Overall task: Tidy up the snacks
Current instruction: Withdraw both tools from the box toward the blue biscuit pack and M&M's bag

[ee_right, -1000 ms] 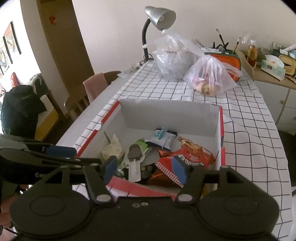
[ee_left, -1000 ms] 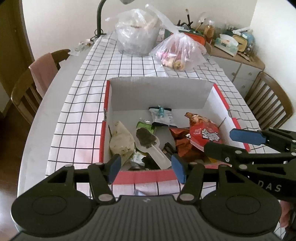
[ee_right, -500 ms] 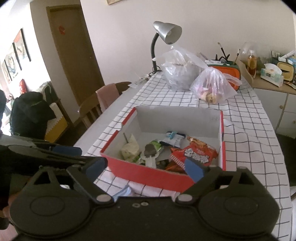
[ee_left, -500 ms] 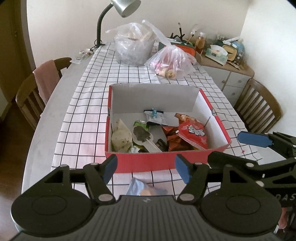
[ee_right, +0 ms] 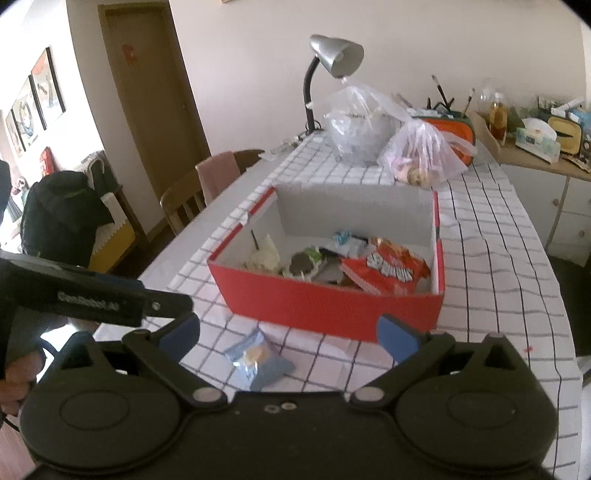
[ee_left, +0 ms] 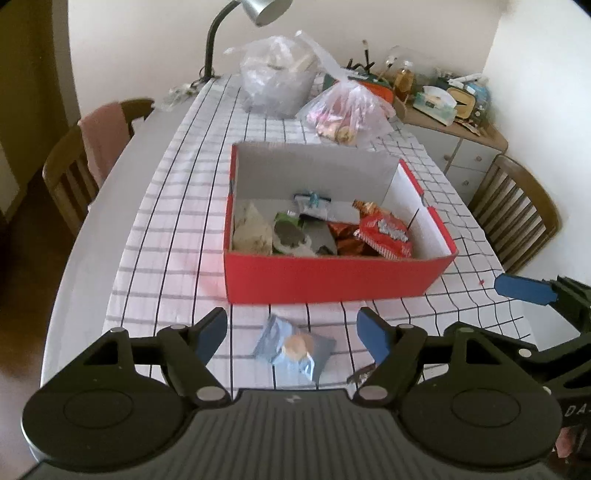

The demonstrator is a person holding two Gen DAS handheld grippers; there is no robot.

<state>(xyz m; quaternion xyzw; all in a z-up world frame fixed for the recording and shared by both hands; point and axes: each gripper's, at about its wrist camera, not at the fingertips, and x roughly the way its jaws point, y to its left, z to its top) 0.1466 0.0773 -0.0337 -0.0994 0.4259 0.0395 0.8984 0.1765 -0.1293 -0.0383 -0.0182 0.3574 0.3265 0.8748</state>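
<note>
Left wrist: red box (ee_left: 332, 278) holds snack packets (ee_left: 384, 234).

On the table (ee_left: 92, 236) a box (ee_left: 332, 280) sits at centre, snack packets (ee_left: 384, 232) inside. A loose packet (ee_left: 293, 349) lies at its 6 o'clock; two bags (ee_left: 347, 110) at 12; a lamp (ee_left: 258, 11) at 11.
</note>
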